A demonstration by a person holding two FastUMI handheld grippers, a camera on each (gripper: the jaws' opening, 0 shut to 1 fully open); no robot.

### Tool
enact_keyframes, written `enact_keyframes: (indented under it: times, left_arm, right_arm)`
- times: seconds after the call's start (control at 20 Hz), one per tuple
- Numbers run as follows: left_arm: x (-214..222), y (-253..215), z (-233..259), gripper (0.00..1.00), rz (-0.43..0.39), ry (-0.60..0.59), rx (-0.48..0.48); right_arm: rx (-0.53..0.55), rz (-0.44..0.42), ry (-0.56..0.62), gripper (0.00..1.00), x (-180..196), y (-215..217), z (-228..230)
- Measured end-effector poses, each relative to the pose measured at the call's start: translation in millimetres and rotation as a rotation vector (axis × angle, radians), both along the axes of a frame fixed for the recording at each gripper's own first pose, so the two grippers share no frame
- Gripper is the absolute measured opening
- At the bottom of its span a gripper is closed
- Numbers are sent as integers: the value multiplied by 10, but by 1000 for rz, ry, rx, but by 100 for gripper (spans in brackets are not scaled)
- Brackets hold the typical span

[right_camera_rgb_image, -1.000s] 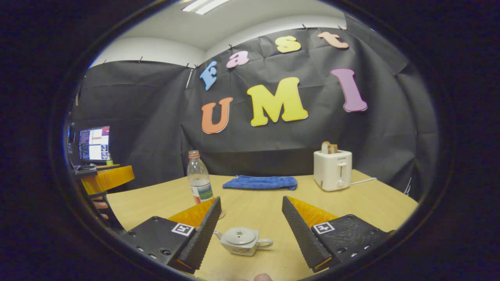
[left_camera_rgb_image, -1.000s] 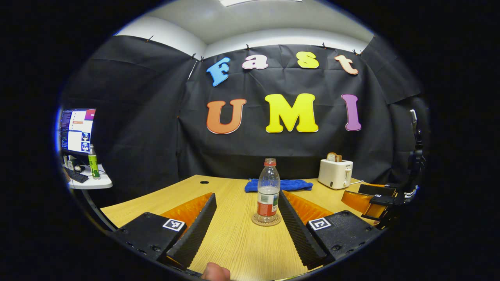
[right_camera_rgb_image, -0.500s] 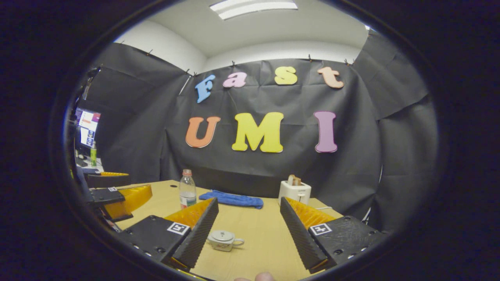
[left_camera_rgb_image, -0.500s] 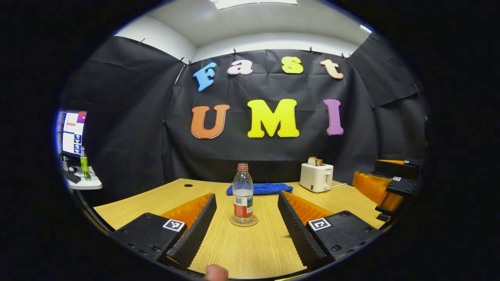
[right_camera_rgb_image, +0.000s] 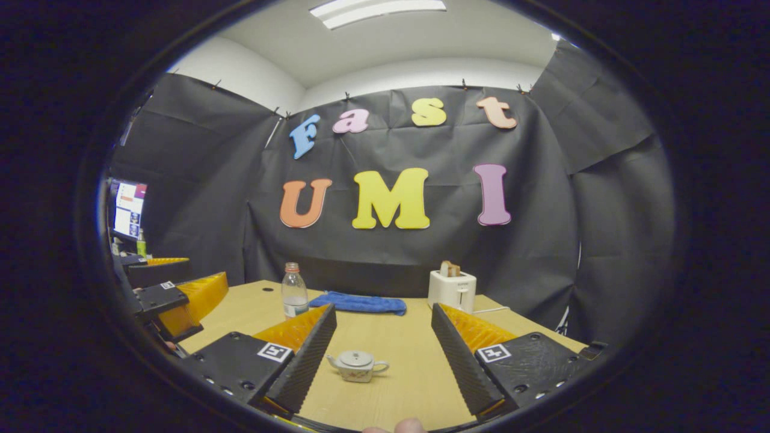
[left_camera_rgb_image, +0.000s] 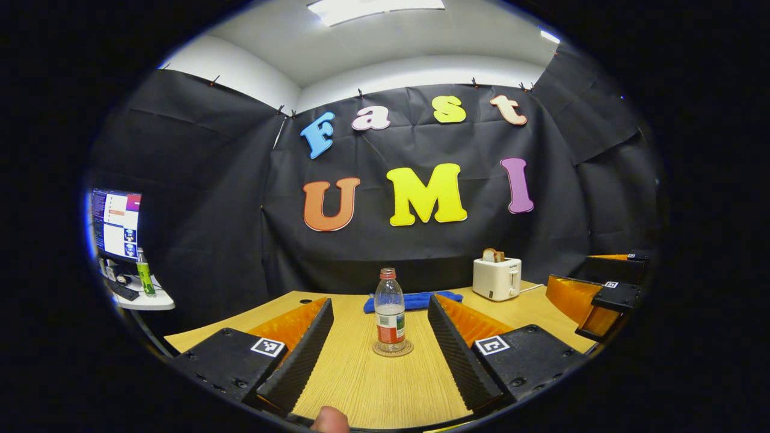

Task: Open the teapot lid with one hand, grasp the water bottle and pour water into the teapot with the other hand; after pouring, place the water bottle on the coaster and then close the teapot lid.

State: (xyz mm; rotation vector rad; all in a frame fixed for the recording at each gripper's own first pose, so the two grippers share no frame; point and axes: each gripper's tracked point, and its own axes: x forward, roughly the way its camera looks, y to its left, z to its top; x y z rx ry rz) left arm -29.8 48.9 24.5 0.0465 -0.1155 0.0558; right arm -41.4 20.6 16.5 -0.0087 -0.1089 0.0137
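A clear water bottle [left_camera_rgb_image: 390, 309] with a red cap and some water in it stands upright on a round coaster [left_camera_rgb_image: 392, 349] on the wooden table. My left gripper [left_camera_rgb_image: 380, 347] is open, well short of the bottle, which sits between its fingers in the left gripper view. The bottle [right_camera_rgb_image: 295, 291] also shows farther off in the right gripper view. A small white teapot [right_camera_rgb_image: 357, 366] with its lid on sits on the table ahead of my open right gripper [right_camera_rgb_image: 381, 355]. The right gripper [left_camera_rgb_image: 595, 300] appears at the right edge of the left gripper view, the left gripper [right_camera_rgb_image: 174, 294] at the left of the right gripper view.
A blue cloth [left_camera_rgb_image: 415, 300] lies at the back of the table [left_camera_rgb_image: 385, 391]. A white toaster [left_camera_rgb_image: 497, 278] with toast stands at the back right. A side desk with a monitor [left_camera_rgb_image: 114, 222] and a green bottle [left_camera_rgb_image: 143, 273] is off to the left.
Both grippers have drawn back from the table's objects; the bottle and teapot look smaller and farther. Both stay open, and the bottle and teapot have not moved.
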Motion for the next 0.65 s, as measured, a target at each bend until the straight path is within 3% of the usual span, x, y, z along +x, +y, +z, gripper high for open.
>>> enact_keyframes:
  times: [0.65]
  left_arm:
    - [40, 18, -76, 99, -24, 28, -17]
  right_arm:
    - [14, -16, 8, 96, 54, 20, 65]
